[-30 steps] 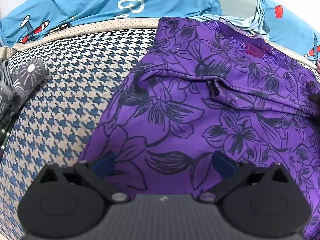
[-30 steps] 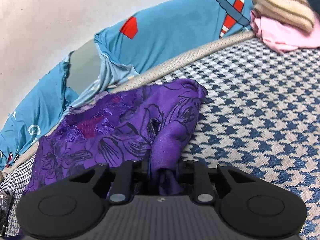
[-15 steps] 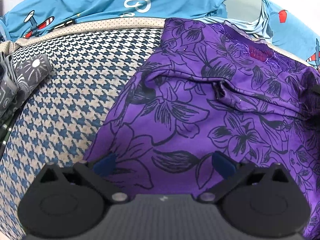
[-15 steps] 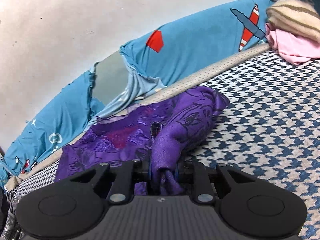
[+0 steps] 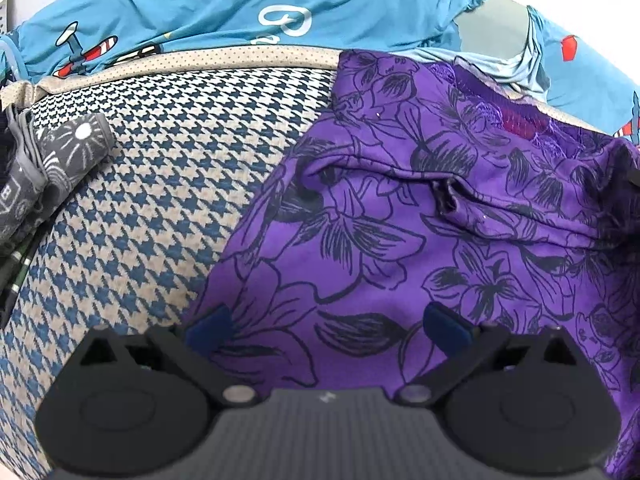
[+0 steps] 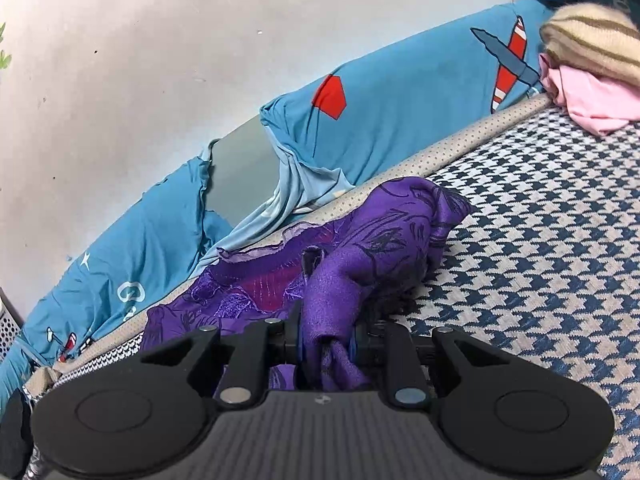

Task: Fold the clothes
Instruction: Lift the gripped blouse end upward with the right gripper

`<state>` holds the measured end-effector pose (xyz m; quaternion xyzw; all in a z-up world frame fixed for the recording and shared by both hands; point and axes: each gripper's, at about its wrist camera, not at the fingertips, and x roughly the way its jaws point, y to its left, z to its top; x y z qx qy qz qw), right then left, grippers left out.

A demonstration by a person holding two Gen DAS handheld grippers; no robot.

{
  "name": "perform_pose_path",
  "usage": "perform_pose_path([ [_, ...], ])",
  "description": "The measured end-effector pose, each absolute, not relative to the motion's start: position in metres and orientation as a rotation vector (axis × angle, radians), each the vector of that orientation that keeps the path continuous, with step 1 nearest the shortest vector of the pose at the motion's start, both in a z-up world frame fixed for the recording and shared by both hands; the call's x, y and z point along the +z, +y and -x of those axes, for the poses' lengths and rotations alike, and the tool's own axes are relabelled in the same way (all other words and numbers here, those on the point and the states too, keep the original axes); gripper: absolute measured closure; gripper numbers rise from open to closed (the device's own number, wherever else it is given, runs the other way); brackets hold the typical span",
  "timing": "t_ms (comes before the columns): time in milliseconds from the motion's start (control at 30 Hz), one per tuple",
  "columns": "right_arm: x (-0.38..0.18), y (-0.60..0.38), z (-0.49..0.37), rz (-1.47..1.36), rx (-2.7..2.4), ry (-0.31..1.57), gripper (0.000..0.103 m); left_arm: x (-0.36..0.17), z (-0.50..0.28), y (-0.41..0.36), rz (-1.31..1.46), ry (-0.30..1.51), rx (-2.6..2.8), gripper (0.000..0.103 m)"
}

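A purple garment with a dark flower print [image 5: 420, 240] lies spread on the houndstooth mattress [image 5: 160, 200]. My left gripper [image 5: 326, 326] hovers over its near edge, jaws wide apart, nothing between the blue pads [image 5: 446, 326]. In the right wrist view my right gripper [image 6: 326, 340] is shut on a bunched fold of the purple garment [image 6: 392, 240], lifting that side off the mattress [image 6: 540, 260]. The fold drapes away from the jaws toward the far edge of the bed.
A blue sheet with plane prints [image 5: 240, 12] runs along the wall behind the mattress [image 6: 400, 92]. A grey patterned garment [image 5: 52, 160] lies at the left edge. Pink [image 6: 588, 96] and striped beige [image 6: 588, 40] clothes are piled at the far right.
My right gripper has risen and tilted up with the purple fold, so more wall shows. The left gripper has stayed almost where it was.
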<state>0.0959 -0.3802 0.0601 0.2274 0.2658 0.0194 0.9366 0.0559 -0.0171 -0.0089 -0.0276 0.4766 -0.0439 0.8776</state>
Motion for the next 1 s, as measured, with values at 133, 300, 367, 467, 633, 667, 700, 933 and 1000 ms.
perform_pose_path([
  [133, 0.061, -0.374, -0.095, -0.443, 0.034, 0.537, 0.083, -0.006, -0.056, -0.014, 0.059, 0.984, -0.085, 0.0],
  [300, 0.066, -0.362, -0.093, -0.375, 0.048, 0.514, 0.083, -0.006, -0.055, -0.013, 0.063, 0.983, -0.087, 0.0],
  [367, 0.068, -0.357, -0.093, -0.352, 0.055, 0.508, 0.083, -0.005, -0.055, -0.012, 0.065, 0.982, -0.089, 0.0],
  [467, 0.069, -0.35, -0.093, -0.338, 0.058, 0.497, 0.083, -0.005, -0.055, -0.01, 0.068, 0.981, -0.089, 0.0],
  [633, 0.071, -0.331, -0.098, -0.315, 0.063, 0.48, 0.083, -0.004, -0.054, -0.003, 0.08, 0.98, -0.076, 0.0],
  [667, 0.072, -0.325, -0.099, -0.303, 0.069, 0.475, 0.083, -0.004, -0.054, -0.001, 0.086, 0.979, -0.073, 0.0],
  [700, 0.073, -0.319, -0.099, -0.289, 0.077, 0.47, 0.083, -0.004, -0.054, 0.001, 0.091, 0.979, -0.07, 0.0],
  [933, 0.078, -0.265, -0.105, -0.197, 0.161, 0.43, 0.084, -0.001, -0.052, 0.014, 0.117, 0.975, -0.054, 0.0],
  [1000, 0.079, -0.249, -0.11, -0.177, 0.177, 0.427, 0.084, -0.001, -0.051, 0.018, 0.125, 0.973, -0.05, 0.0],
])
